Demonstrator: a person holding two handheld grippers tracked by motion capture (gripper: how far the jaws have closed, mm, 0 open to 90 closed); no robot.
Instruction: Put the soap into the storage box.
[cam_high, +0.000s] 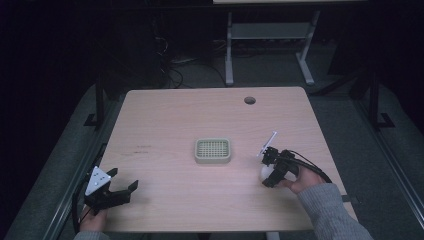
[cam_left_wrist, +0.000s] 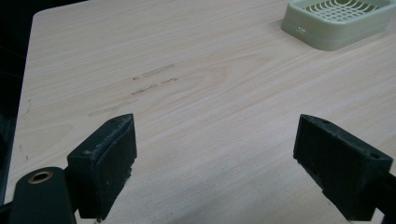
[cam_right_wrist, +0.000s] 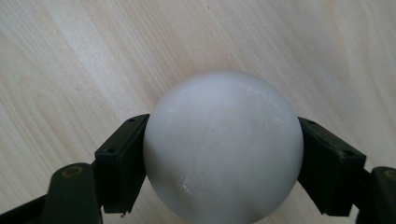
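Right gripper view: right tongs (cam_right_wrist: 223, 154) clamped on white ball (cam_right_wrist: 223, 149) (grasp step, seemingly); left tongs (cam_left_wrist: 215, 154) wide, idle. Next, probably: lift toward green tray (cam_high: 213, 150).

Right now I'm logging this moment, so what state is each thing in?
White soap bar: clamped between the right gripper's jaws, over the table.
Right gripper: shut on the bar.
Left gripper: open, empty.
Green soap dish: empty, upright at table centre.
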